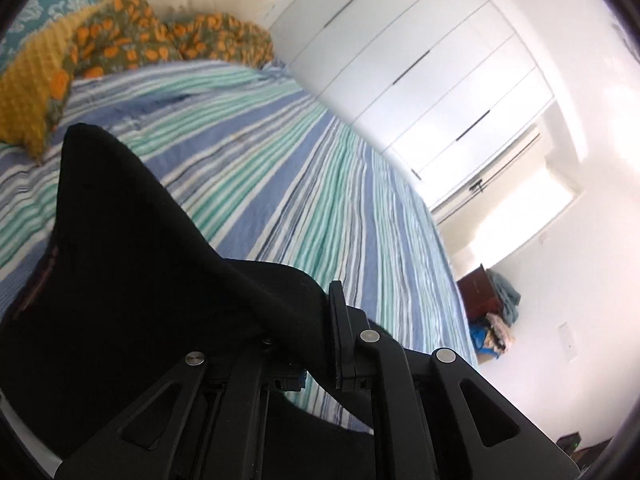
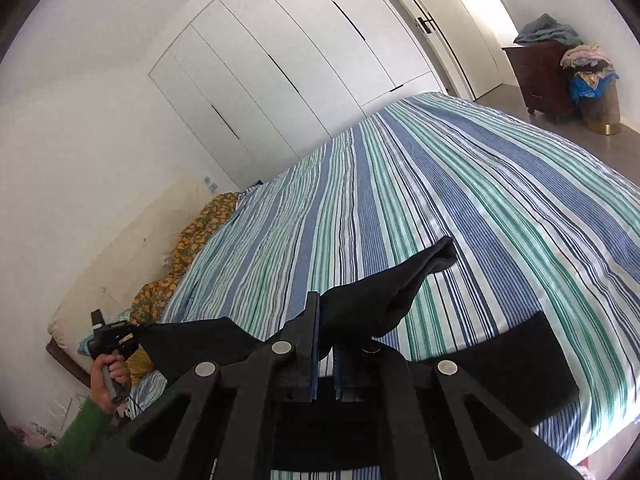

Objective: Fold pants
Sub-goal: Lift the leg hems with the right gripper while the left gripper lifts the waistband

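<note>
The black pants hang lifted over the striped bed. In the left wrist view my left gripper is shut on a bunched edge of the cloth. One black finger shows and the other is hidden under the fabric. My right gripper is shut on another part of the pants, with a black tip sticking out past the fingers. The cloth stretches leftward to the left gripper, held by a hand with a green sleeve. More of the pants hangs at lower right.
An orange floral blanket and a yellow cushion lie at the head of the bed. White wardrobe doors run along the far side. A brown dresser and a laundry basket piled with clothes stand beyond the bed's foot.
</note>
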